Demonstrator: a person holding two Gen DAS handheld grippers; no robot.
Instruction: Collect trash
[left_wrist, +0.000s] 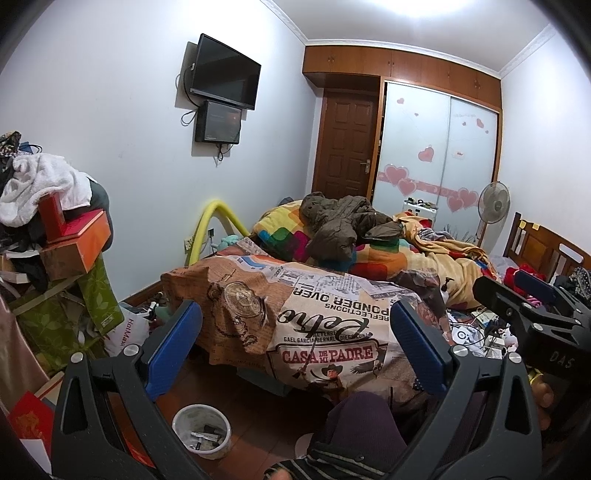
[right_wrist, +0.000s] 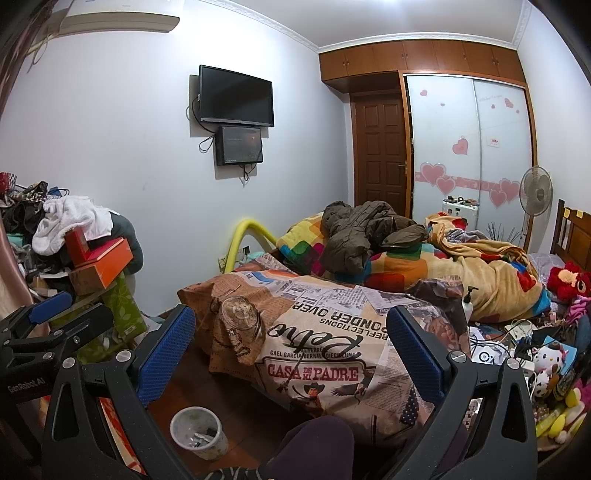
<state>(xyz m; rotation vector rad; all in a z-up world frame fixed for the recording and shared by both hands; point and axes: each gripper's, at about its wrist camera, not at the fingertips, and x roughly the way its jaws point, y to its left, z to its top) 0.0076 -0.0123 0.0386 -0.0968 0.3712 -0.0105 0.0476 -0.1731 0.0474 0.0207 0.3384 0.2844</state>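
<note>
Above the floor-standing white bin (left_wrist: 201, 431), both the left hand-held gripper (left_wrist: 295, 343) and right hand-held gripper (right_wrist: 291, 345) gape wide, empty; bin contents seemingly small scraps.

Right gripper (right_wrist: 291, 350) spread wide over printed bedspread (right_wrist: 332, 332), white trash bucket (right_wrist: 197, 432) on floor below

Home bedroom: cluttered bed (left_wrist: 332, 295), wardrobe (left_wrist: 436, 147), wall television (left_wrist: 225, 72).

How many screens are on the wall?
2: a big TV mounted high on the wall, and a smaller screen right below it. Both are dark. None seems hidden.
</note>
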